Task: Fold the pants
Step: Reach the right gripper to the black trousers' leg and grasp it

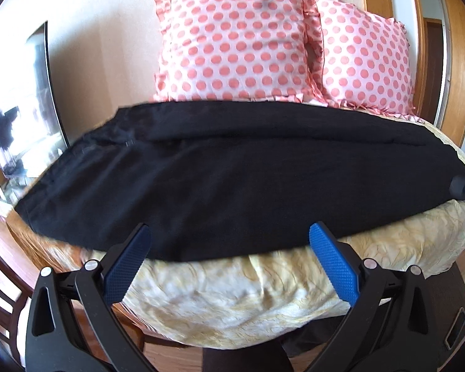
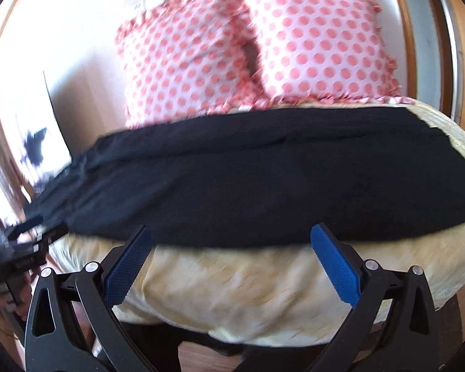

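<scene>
Currently both grippers hover off the near edge of the bed, neither touching cloth.

Left gripper (image 1: pixel 229 243): jaws spread wide, blue textured pads (image 1: pixel 333 262) well apart, nothing between them. Tips sit over the near hem of the black fabric pants (image 1: pixel 216 179) in that view, but contact isn't visible; looks apart.

Right gripper (image 2: pixel 230 245): same state, jaws wide, blue pads (image 2: pixel 336 266) holding nothing. Tips hang at the near edge of the pants (image 2: pixel 248 179), over the bedcover.

Pants: lying flat, stretched left-right across the bed on the cream-yellow patterned bedspread (image 1: pixel 232 297). Waist end with seams and stitching is to the left, reaching the bed's left edge; the legs run to the right. A lengthwise ridge in the cloth runs near the far side. Bedspread (image 2: pixel 232 285) shows bare along the near side and at the far right corner.

Far side: two white square pillows with pink polka dots and ruffled trim (image 1: pixel 232 40) stand just beyond the pants, leaning against the wall, side by side and touching. Same pair in the right wrist view (image 2: pixel 254 49), blurred.

Cross-views: the right gripper's black body shows at the right edge of the left wrist view, at the pants' right end. The left gripper's black body appears at the left edge of the right wrist view, near the waist end; blurred.

Dark flat screen (image 1: pixel 24 99) stands left of the bed.
</scene>
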`<state>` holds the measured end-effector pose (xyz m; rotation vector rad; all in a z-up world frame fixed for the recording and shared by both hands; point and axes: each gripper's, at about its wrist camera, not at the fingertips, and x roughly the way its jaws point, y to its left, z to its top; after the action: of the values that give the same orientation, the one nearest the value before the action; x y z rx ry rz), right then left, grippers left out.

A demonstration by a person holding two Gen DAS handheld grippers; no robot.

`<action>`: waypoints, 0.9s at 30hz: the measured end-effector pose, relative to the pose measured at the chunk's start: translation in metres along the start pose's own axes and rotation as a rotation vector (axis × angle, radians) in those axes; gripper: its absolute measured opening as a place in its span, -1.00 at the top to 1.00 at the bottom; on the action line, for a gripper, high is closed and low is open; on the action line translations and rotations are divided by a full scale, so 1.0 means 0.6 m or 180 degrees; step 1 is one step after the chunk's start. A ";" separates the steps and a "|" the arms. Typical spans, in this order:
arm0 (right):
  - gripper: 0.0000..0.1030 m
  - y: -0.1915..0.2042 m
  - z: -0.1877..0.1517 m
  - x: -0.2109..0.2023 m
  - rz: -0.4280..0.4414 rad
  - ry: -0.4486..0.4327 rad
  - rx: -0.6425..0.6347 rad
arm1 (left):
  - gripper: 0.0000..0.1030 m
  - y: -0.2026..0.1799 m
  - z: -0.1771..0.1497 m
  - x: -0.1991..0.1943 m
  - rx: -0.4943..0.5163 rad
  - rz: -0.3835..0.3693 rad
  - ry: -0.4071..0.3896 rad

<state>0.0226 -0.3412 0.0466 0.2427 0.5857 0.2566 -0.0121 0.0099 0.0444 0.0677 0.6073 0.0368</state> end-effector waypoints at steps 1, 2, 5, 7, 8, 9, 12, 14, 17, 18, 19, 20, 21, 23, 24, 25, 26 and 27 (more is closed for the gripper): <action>-0.97 -0.021 0.027 -0.003 -0.0070 -0.0066 0.0102 | -0.97 -0.001 0.010 -0.001 0.0026 0.0027 -0.0035; -0.97 -0.036 0.048 -0.003 -0.0129 -0.0110 0.0175 | -0.97 -0.001 0.021 0.002 0.0037 0.0036 -0.0069; -0.97 -0.113 0.149 0.045 -0.0618 -0.0042 0.0461 | -0.97 0.007 0.052 0.013 -0.0032 0.0005 -0.0197; -0.97 -0.162 0.199 0.094 -0.0868 0.0058 0.0569 | -0.97 0.011 0.073 0.031 -0.0132 0.0022 -0.0250; -0.97 -0.186 0.222 0.121 -0.0983 0.0117 0.0632 | -0.97 0.013 0.083 0.043 -0.0189 0.0070 -0.0273; -0.97 -0.219 0.252 0.160 -0.1148 0.0199 0.0733 | -0.97 0.014 0.086 0.050 -0.0218 0.0101 -0.0281; -0.94 -0.301 0.311 0.258 -0.1588 0.0455 0.0986 | -0.97 0.020 0.098 0.077 -0.0335 0.0083 -0.0217; -0.86 -0.344 0.345 0.322 -0.1940 0.0584 0.0999 | -0.97 0.024 0.098 0.087 -0.0352 0.0068 -0.0174; -0.82 -0.394 0.366 0.381 -0.2308 0.0711 0.1125 | -0.97 0.027 0.103 0.105 -0.0346 0.0183 -0.0178; -0.73 -0.408 0.367 0.395 -0.2369 0.0759 0.1212 | -0.97 0.028 0.104 0.107 -0.0338 0.0205 -0.0192; -0.57 -0.424 0.367 0.411 -0.2438 0.0817 0.1304 | -0.97 0.028 0.106 0.113 -0.0318 0.0223 -0.0180; -0.50 -0.433 0.366 0.421 -0.2489 0.0862 0.1355 | -0.97 0.028 0.105 0.116 -0.0301 0.0232 -0.0171; -0.40 -0.445 0.362 0.436 -0.2547 0.0936 0.1405 | -0.97 0.029 0.107 0.123 -0.0281 0.0242 -0.0153; -0.30 -0.457 0.352 0.455 -0.2611 0.1037 0.1462 | -0.97 0.029 0.107 0.129 -0.0250 0.0259 -0.0140; -0.29 -0.465 0.346 0.460 -0.2654 0.1084 0.1506 | -0.97 0.029 0.108 0.134 -0.0220 0.0258 -0.0138; -0.30 -0.467 0.342 0.456 -0.2672 0.1023 0.1521 | -0.97 0.028 0.108 0.136 -0.0198 0.0253 -0.0136; -0.29 -0.467 0.339 0.456 -0.2710 0.1011 0.1504 | -0.97 0.026 0.108 0.139 -0.0172 0.0245 -0.0136; -0.29 -0.465 0.335 0.455 -0.2715 0.0983 0.1459 | -0.97 0.025 0.108 0.140 -0.0153 0.0241 -0.0139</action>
<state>0.4038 -0.5509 -0.0136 0.3742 0.9982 -0.6854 0.0939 0.0262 0.0508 0.0447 0.5599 0.1230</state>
